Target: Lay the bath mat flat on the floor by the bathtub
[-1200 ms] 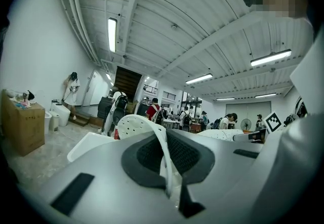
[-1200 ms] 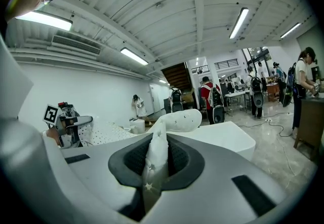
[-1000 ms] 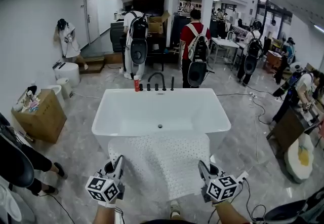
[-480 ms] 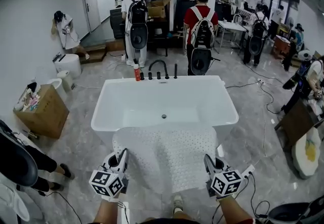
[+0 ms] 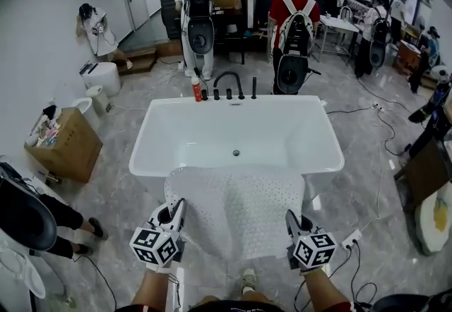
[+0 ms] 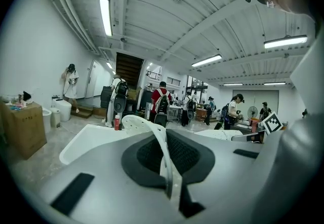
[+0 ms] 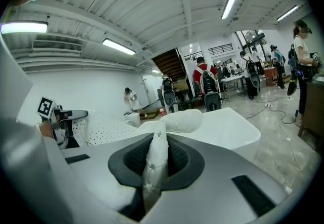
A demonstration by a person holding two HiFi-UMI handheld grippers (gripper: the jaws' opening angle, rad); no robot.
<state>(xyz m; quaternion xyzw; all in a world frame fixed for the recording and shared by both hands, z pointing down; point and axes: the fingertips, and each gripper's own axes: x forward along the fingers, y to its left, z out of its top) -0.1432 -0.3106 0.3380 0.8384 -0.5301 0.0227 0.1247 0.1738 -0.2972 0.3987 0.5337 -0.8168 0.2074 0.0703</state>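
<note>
- One mat (image 5: 236, 208) is stretched from one tub's (image 5: 212, 130) near rim.
- Two are held low, pointing forward: left gripper (image 5: 178, 209), right gripper (image 5: 291, 220); both fingers (image 6: 192, 154) are clenched on the mat's near corners.

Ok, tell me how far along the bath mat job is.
Done: the left gripper and right gripper are each shut on a near corner of the bath mat. In hand: the mat hangs spread between them, off the floor, its far edge at the near rim of the bathtub. Left: lower it flat beside the tub and open both jaws.
</note>
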